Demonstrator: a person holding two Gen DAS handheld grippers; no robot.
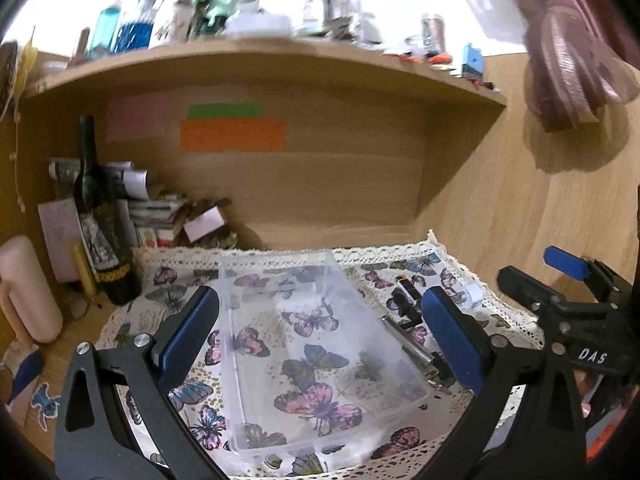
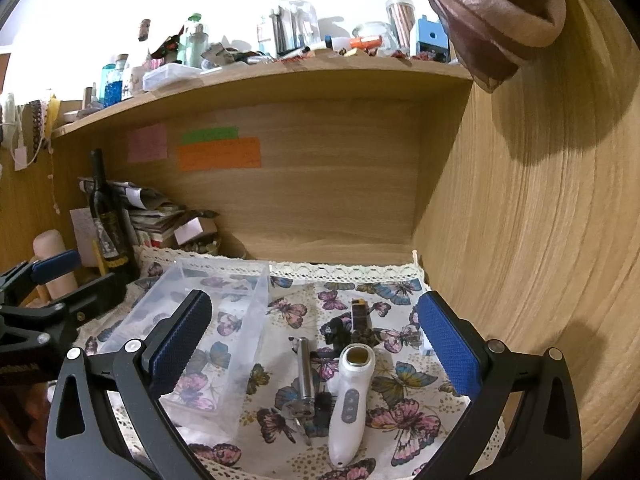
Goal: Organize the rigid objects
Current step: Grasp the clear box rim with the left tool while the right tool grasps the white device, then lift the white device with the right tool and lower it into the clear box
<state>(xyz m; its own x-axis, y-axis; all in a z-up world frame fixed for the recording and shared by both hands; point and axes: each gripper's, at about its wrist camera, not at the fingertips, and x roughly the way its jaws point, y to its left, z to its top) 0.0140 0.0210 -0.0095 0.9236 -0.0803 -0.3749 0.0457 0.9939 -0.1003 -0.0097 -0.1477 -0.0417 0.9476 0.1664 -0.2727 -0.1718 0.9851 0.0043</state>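
A clear plastic bin [image 1: 320, 344] lies on a butterfly-print cloth [image 1: 188, 396], and my left gripper [image 1: 320, 332] hangs open over it with nothing between its blue pads. In the right wrist view the same bin [image 2: 224, 320] sits left of a white handheld device [image 2: 350, 392], a silver metal cylinder [image 2: 306, 372] and a small dark object [image 2: 360, 320]. My right gripper [image 2: 316, 344] is open above these items, holding nothing. The metal cylinder [image 1: 406, 338] and the dark object [image 1: 404, 300] also show right of the bin in the left wrist view.
A dark wine bottle [image 2: 106, 220] and stacked papers [image 2: 160, 216] stand at the back left. A pink bottle [image 1: 26, 288] stands at the left. A cluttered shelf [image 2: 280, 76] runs overhead. A wooden wall [image 2: 540, 240] closes the right side, with hanging cloth [image 2: 496, 12] above.
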